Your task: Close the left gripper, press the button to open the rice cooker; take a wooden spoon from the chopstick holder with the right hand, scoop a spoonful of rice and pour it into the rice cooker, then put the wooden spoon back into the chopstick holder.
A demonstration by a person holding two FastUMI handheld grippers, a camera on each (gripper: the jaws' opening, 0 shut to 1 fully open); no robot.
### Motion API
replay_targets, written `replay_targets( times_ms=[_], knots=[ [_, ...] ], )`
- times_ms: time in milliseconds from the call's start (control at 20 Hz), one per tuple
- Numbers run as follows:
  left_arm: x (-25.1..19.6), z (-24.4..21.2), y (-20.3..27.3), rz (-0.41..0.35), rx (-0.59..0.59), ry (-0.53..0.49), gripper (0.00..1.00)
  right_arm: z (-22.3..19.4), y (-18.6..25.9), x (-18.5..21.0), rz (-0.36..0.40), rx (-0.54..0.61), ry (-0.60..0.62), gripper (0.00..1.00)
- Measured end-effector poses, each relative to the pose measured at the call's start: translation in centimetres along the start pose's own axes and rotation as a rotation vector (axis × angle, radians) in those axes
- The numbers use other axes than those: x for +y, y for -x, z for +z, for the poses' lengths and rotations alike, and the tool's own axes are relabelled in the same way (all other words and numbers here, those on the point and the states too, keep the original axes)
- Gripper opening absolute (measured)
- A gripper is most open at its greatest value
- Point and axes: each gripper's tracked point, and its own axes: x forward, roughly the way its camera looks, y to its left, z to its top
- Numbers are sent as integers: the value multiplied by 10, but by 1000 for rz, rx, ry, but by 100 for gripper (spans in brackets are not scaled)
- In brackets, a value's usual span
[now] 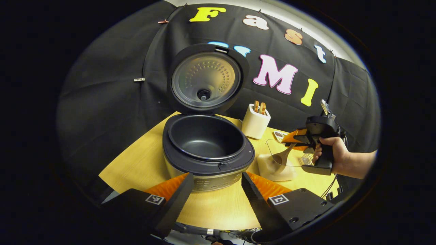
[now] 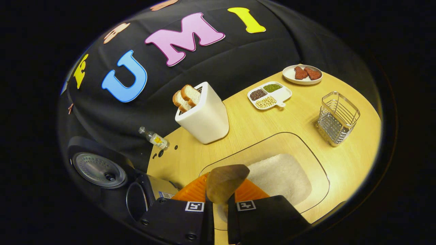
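In the left gripper view the left gripper point(image 1: 218, 185) hangs in front of the rice cooker point(image 1: 207, 149), its two fingers spread wide apart with nothing between them, framing the cooker's front panel without touching it. The cooker's lid point(image 1: 204, 80) stands fully raised, its perforated inner plate facing forward, and the dark inner pot point(image 1: 204, 136) looks bare. Further off in the same view a hand point(image 1: 335, 154) grips the right gripper point(image 1: 289, 137), whose fingers are clamped on the handle of the wooden spoon point(image 1: 282, 156); the spoon's bowl dips into the clear rice container point(image 1: 277, 160), touching or just above the rice. In the right gripper view the right gripper point(image 2: 220, 200) has its fingers nearly together, pinching the spoon point(image 2: 226, 182), with the white rice point(image 2: 279, 175) spread in the container just beyond the spoon's tip. Each finger block carries a small square marker; no brand or lettering on the cooker or the small bottle point(image 2: 155, 137) is readable. The right gripper view also takes in a white toaster point(image 2: 204, 117) holding two bread slices, a divided dish of beans point(image 2: 269, 95), a plate with reddish pieces point(image 2: 302, 74) and the wire chopstick holder point(image 2: 337, 117), all standing apart on the wooden table point(image 2: 272, 122).
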Motion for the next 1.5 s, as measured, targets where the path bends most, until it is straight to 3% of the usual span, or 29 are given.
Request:
replay_targets(
  times_ms=[50, 200, 500, 800, 1150, 1500],
  knots=[
    [0, -1, 1, 0, 1, 0, 92, 0, 2, -1, 2, 6, -11, 20],
    [-4, -1, 3, -4, -1, -5, 95, 2, 11, -15, -1, 3, -78, 20],
    [-11, 12, 4, -17, -26, -32, 95, 17, 36, -55, -6, 0, -375, 19],
    [-13, 24, 4, -23, -50, -59, 95, 50, 60, -77, 0, -67, -506, 20],
    [-11, 21, 9, -34, -75, -35, 96, 80, 81, -45, 98, -90, -644, 19],
    [17, 7, 18, 13, -74, 39, 96, 80, 91, 46, 248, -32, -631, 19]
  ],
)
